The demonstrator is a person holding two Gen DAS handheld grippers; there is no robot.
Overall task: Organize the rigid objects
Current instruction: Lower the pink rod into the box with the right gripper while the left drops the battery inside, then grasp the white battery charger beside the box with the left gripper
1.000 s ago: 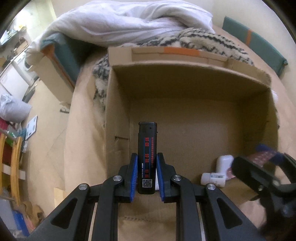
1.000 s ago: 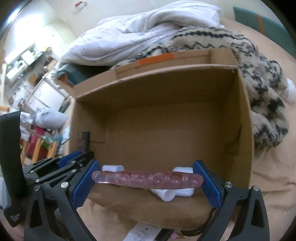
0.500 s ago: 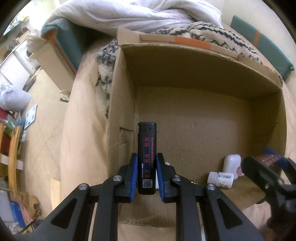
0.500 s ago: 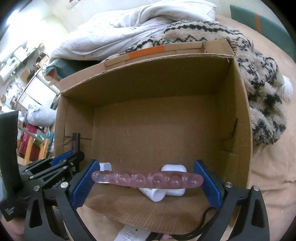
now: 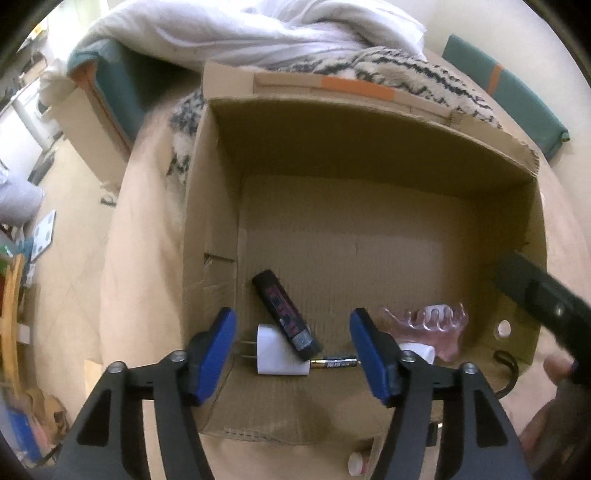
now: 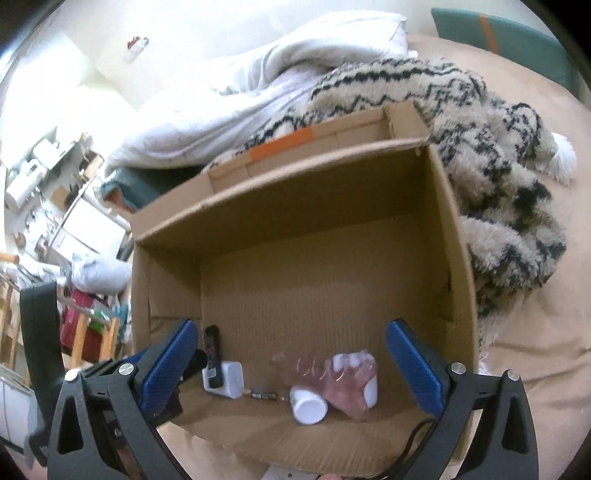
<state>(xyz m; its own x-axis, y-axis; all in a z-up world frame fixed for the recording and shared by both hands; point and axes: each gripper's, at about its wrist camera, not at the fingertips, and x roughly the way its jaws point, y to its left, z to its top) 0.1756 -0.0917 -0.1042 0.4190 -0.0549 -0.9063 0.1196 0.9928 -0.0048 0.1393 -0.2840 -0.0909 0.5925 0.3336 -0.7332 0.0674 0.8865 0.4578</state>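
An open cardboard box (image 5: pixel 388 158) (image 6: pixel 450 236) stands on a tan bedsheet. My left gripper (image 5: pixel 291 354) is open and empty above the box's near left corner. Below it a black lighter (image 5: pixel 286 319) (image 6: pixel 211 350) lies across a white plug adapter (image 5: pixel 275 350) (image 6: pixel 232 378), with a battery (image 5: pixel 334 363) beside them. My right gripper (image 6: pixel 291 369) is open and empty above the near wall. A pink hair claw (image 5: pixel 430 326) (image 6: pixel 347 384) lies on the box floor against a white pill bottle (image 6: pixel 308 404).
A white duvet (image 5: pixel 258 29) and a striped fuzzy blanket (image 6: pixel 498 184) lie behind and right of the box. A small white bottle (image 5: pixel 356 463) lies on the sheet in front of the box. A black cord (image 5: pixel 504 373) lies near the box's right corner.
My left gripper opened and the lighter dropped onto the plug adapter. My right gripper opened and the pink hair claw fell onto the box floor.
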